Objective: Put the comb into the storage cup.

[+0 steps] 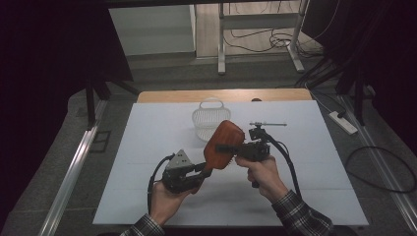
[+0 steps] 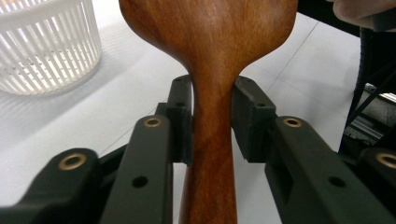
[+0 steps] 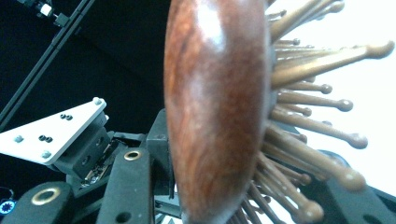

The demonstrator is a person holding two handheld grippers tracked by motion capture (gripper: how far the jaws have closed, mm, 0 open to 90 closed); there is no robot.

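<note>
Both fingers pairs grip unmarked hairbrush [image 1: 224, 144].

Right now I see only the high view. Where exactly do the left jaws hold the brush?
Observer: The left gripper clamps the hairbrush at its narrow neck, where the handle widens into the head.
Operator: And the right jaws?
Observer: The right gripper pinches the head, with one jaw on the wooden back and the other on the bristles side.
Operator: What kind of bristles?
Observer: Wooden pins with rounded tips.
</note>
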